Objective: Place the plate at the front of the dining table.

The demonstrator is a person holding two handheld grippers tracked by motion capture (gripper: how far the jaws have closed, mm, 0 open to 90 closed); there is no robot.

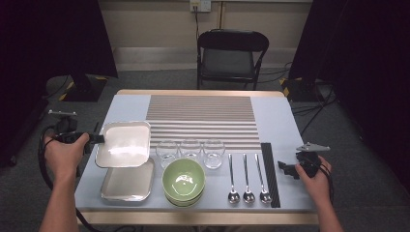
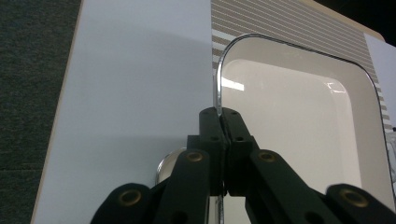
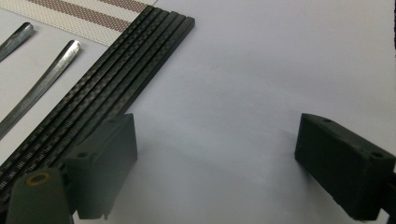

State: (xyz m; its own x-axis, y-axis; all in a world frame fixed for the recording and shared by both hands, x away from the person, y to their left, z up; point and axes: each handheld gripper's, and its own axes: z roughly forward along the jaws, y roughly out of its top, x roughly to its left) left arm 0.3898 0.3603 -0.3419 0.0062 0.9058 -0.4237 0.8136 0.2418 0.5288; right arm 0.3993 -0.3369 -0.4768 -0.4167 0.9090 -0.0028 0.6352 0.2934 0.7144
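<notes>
1. My left claw (image 1: pixel 99 138) is clamped on the rim of the top tray (image 1: pixel 124 143), lifted and tilted over a second tray (image 1: pixel 128 185), left of the green bowl (image 1: pixel 183 179).
2. My right claw (image 1: pixel 286 169) rests apart on the desk (image 1: pixel 280 121), right of the black chopsticks (image 1: pixel 270 174).

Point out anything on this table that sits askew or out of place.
One thing: the upper tray sits askew, overlapping the tray beneath, because the left gripper is shut on its rim. The glasses, spoons and chopsticks lie in neat rows.
</notes>
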